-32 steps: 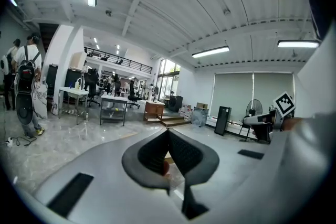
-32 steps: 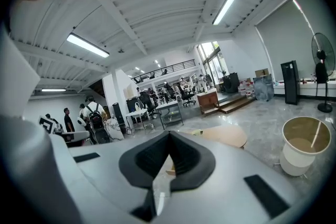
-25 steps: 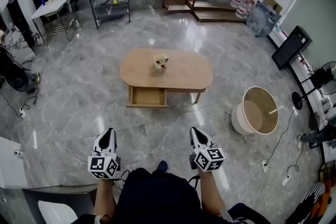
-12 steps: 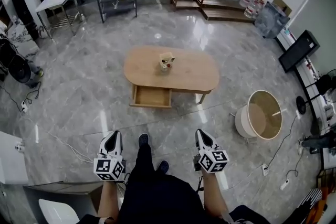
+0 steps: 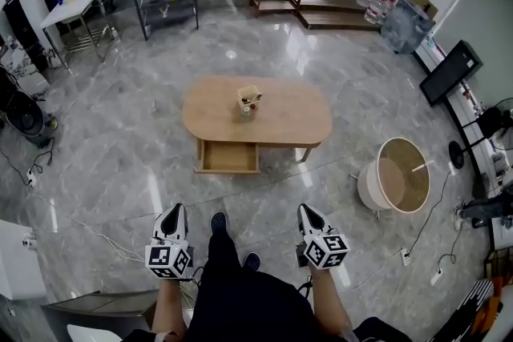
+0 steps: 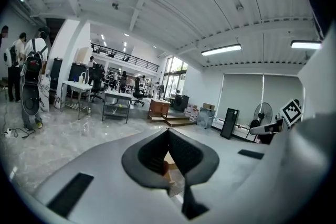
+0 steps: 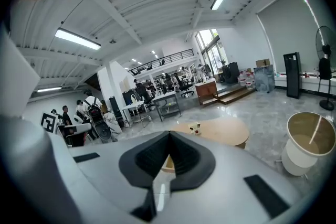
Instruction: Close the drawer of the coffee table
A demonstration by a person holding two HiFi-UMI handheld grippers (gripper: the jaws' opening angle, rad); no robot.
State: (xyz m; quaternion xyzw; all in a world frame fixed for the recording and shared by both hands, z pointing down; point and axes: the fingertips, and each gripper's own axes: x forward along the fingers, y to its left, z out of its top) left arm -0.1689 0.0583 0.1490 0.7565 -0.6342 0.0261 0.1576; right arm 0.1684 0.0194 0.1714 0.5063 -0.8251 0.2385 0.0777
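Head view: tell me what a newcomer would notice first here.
The oval wooden coffee table stands mid-floor, with its drawer open on the near side and a small object on top. At the bottom of the view, the left gripper and right gripper are shut and empty, well short of the table. A round white tub sits to the table's right.

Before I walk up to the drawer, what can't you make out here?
- Handle of the drawer: too small in the head view.
- Small item on the coffee table: too small to identify, head view.
- Drawer in the gripper views: mostly hidden behind the shut left gripper and right gripper.
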